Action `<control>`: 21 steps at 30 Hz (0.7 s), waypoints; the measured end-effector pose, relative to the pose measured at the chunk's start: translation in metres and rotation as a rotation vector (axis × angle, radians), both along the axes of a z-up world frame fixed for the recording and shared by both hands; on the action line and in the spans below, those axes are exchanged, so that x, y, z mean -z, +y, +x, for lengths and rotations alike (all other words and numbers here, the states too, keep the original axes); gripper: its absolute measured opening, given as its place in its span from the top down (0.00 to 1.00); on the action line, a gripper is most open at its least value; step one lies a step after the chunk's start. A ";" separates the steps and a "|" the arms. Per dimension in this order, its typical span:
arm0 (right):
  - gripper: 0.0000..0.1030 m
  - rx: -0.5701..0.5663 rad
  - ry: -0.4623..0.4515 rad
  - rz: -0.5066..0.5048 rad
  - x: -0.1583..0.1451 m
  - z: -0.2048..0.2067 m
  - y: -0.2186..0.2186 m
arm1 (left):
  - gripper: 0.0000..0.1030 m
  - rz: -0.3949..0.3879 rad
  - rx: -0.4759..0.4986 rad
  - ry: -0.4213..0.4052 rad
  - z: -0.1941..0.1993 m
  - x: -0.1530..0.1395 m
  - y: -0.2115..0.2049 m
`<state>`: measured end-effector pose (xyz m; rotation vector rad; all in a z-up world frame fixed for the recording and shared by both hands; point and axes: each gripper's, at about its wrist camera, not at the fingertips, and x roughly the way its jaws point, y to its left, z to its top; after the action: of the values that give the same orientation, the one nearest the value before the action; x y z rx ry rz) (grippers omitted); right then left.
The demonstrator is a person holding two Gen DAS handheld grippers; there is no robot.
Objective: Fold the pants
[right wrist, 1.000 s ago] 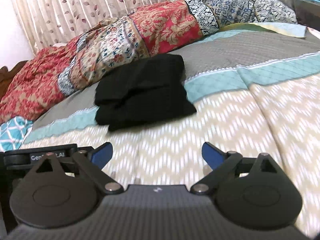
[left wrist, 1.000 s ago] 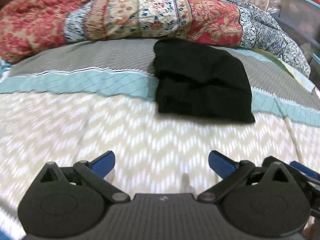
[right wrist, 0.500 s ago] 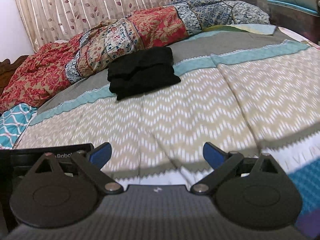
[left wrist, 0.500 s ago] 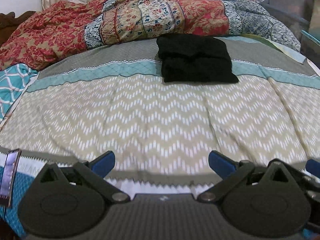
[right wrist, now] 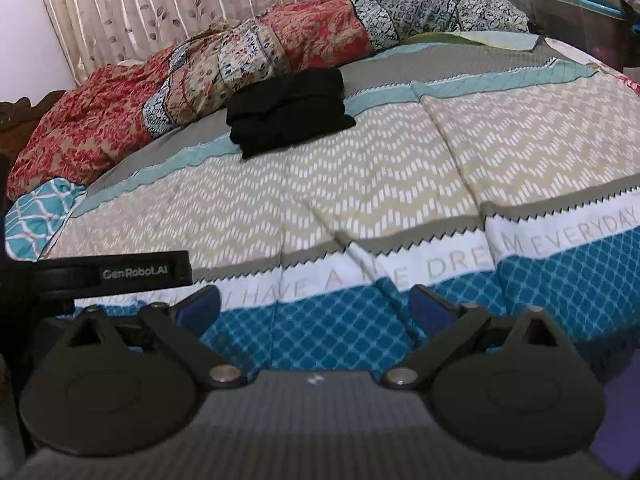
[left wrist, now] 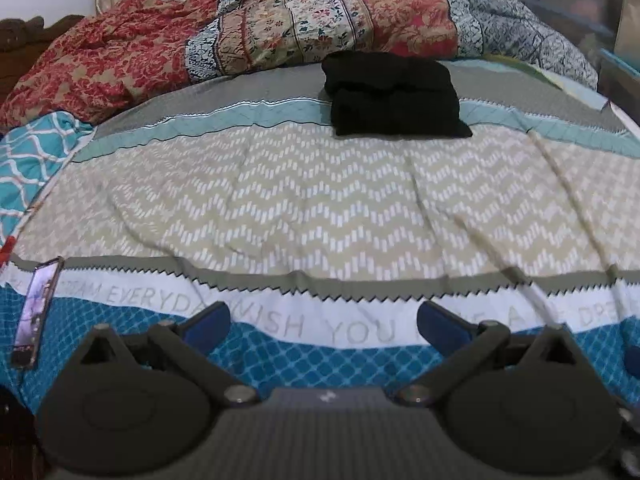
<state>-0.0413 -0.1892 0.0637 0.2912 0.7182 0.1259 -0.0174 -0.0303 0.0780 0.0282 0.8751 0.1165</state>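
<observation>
A phone [left wrist: 35, 316] lies at the left edge of the bed, near the foot, beside the printed bedspread [left wrist: 320, 208] with its chevron band and lettered white stripe. The left tool [left wrist: 322, 322] hangs over that lower stripe, its blue-tipped jaws spread wide with nothing between them. Further up, right of centre, the black pants [left wrist: 394, 96] rest in a compact folded stack across the teal and grey bands, just in front of a heaped red floral quilt [left wrist: 240, 36] at the head of the bed. The right tool [right wrist: 316, 306] is likewise spread and empty, low over the blue diamond border, well apart from the pants [right wrist: 288, 110]; part of the other tool's black body, marked with a maker's label, shows at its left. With the garment lying in a squared bundle and both tools clear of it, the folding appears finished. Any next move seems to call only for a check that the stack holds, or for setting the tools down.
</observation>
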 end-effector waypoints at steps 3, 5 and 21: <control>0.00 -0.007 -0.004 0.001 0.000 -0.005 0.000 | 0.00 0.012 -0.009 -0.015 -0.004 0.000 0.003; 0.00 -0.010 0.000 0.000 0.000 -0.006 0.002 | 0.00 0.008 -0.019 -0.015 -0.005 0.000 0.008; 0.00 -0.025 0.036 0.014 0.002 -0.003 0.006 | 0.00 0.078 -0.038 -0.060 -0.006 -0.002 0.016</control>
<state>-0.0444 -0.1835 0.0617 0.2989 0.7572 0.1499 -0.0236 -0.0145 0.0800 0.0810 0.8105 0.1860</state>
